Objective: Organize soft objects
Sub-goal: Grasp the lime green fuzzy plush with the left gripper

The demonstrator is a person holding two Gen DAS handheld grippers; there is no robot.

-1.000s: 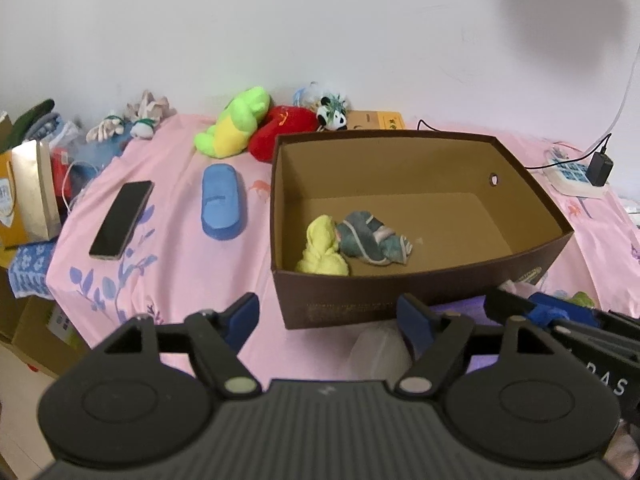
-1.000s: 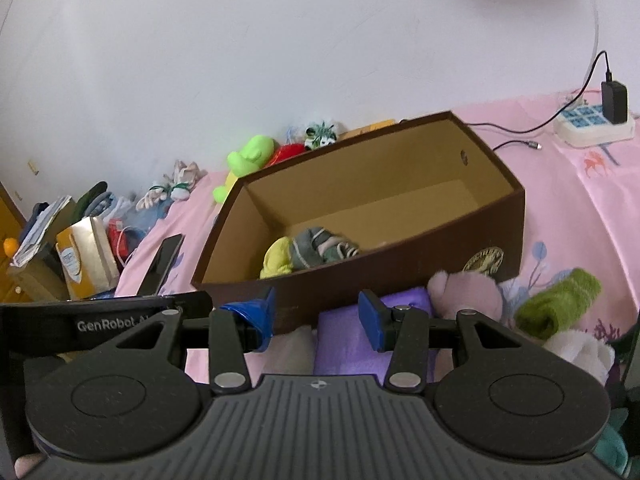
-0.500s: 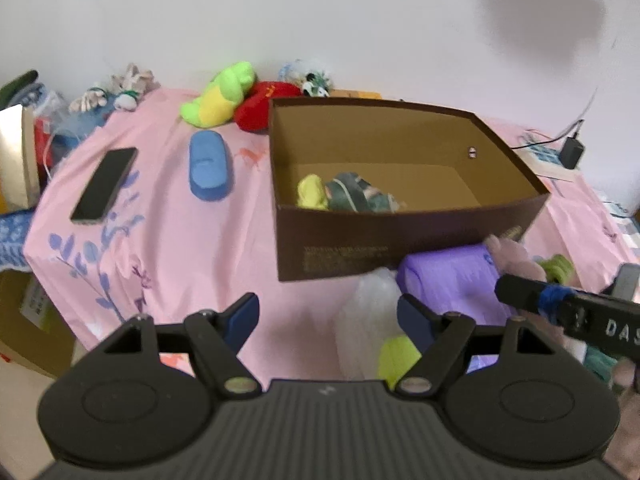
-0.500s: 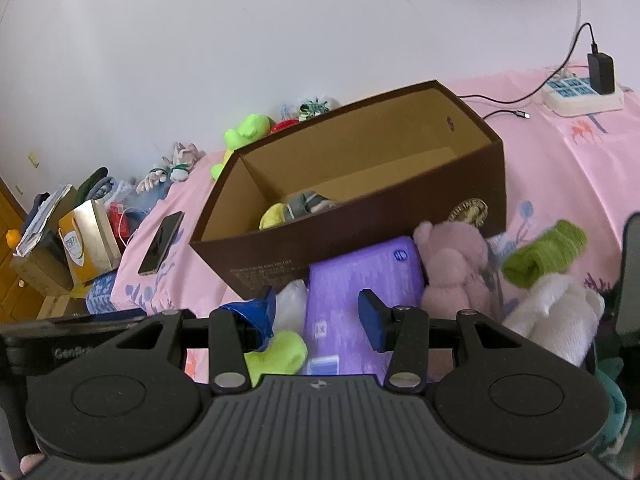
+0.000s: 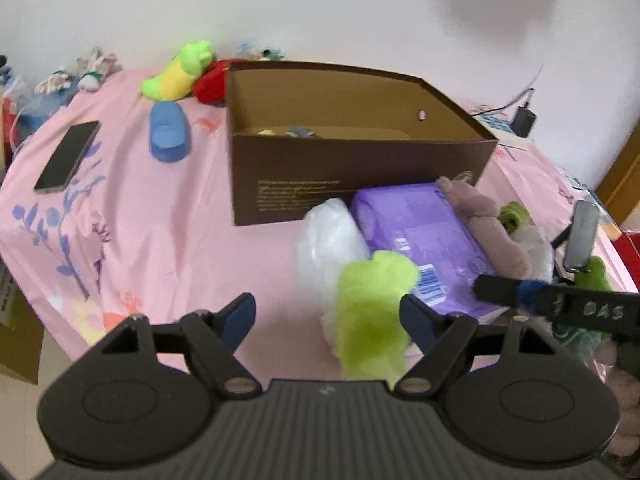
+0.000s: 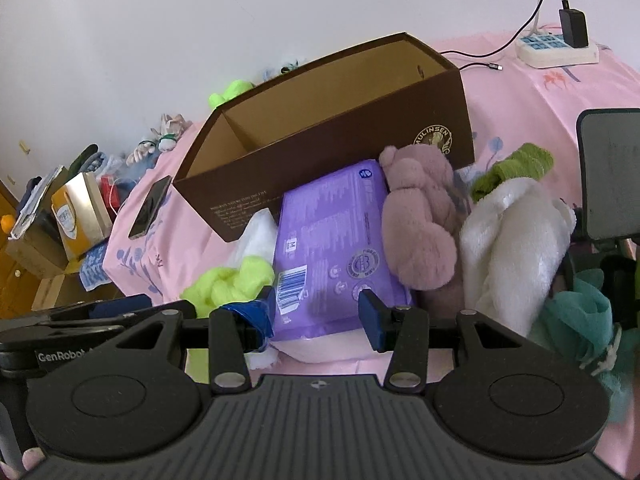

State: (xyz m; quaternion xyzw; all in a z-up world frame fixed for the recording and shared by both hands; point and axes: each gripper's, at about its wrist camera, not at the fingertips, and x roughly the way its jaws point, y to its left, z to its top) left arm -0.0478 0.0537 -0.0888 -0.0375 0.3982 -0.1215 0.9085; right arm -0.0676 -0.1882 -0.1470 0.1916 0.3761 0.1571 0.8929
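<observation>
A brown cardboard box (image 5: 360, 164) stands open on the pink bed, with a yellow and a grey soft item barely showing inside. In front of it lie a purple pack (image 5: 416, 236), a white bundle (image 5: 328, 240), a lime-green fluffy cloth (image 5: 372, 308) and a pink plush (image 5: 484, 228). My left gripper (image 5: 328, 316) is open and empty, with the lime cloth between its fingers' line. My right gripper (image 6: 318, 312) is open and empty just over the near end of the purple pack (image 6: 332, 248). The lime cloth (image 6: 228, 284), pink plush (image 6: 420, 228) and white fleece (image 6: 516, 240) lie around it.
A phone (image 5: 66, 156), a blue case (image 5: 168, 132) and green and red plush toys (image 5: 180, 76) lie left of and behind the box. A power strip with charger (image 6: 560, 46) sits at the far right. Bags and boxes (image 6: 76, 216) stand beside the bed. A teal cloth (image 6: 588, 320) lies right.
Both grippers have pulled back and down from the box towards the pile in front of it. The box interior is now mostly hidden, and the lime cloth and purple pack are close.
</observation>
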